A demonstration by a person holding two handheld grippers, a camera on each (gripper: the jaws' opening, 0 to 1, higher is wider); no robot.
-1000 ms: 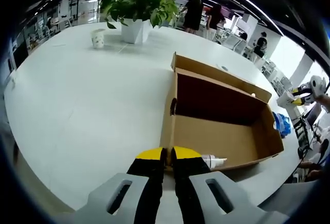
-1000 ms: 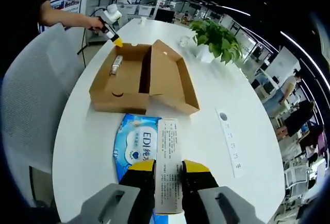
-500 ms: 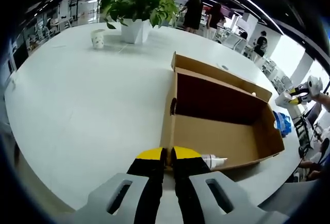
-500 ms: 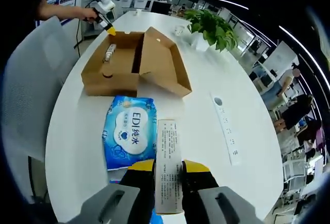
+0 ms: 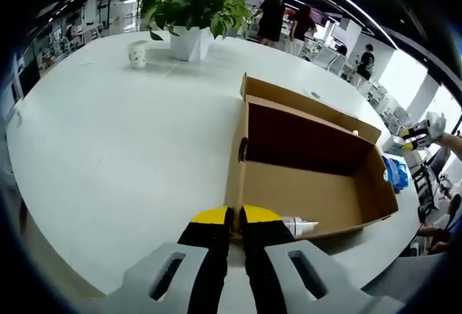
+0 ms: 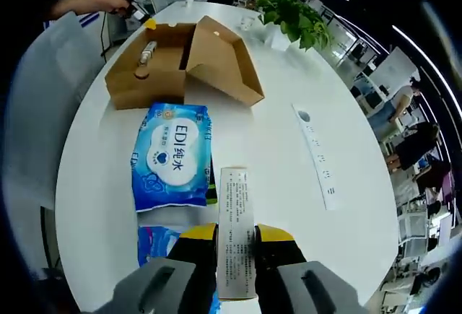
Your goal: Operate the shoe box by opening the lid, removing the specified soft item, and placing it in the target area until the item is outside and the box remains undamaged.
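Judging the blue wipes pack [image 6: 173, 157] as light, soft and slick in its film wrap: likely to sag and crumple if pinched mid-face, and to slide on a glossy top. Best taken by a crimped end seam or a short edge, with a modest squeeze, never by the peel label. Lies flat, label side up, on the white bench [image 6: 274, 133], already outside the shoe box [image 6: 141, 83] and near its front wall, apart from it as far as can be told. Looks close to done, the box sound, its lid [image 6: 220, 58] thrown open and resting on the bench. Right claw [image 6: 234, 232] hangs over the bench on the near side of the pack, clenched on a long white printed strip [image 6: 234, 198]; a patch of blue shows beside the jaws, and cannot tell whether that belongs to a second pack. Left claw [image 5: 234, 216] pinched on the rim of the box's end wall, seemingly steadying the cardboard; worth keeping that grip gentle, since thin card creases easily. Inside the box, a small tube [image 5: 299, 226] against that wall. Farther out, a power strip [image 6: 317, 159], a potted plant [image 5: 193, 7] and a cup [image 5: 137, 53].
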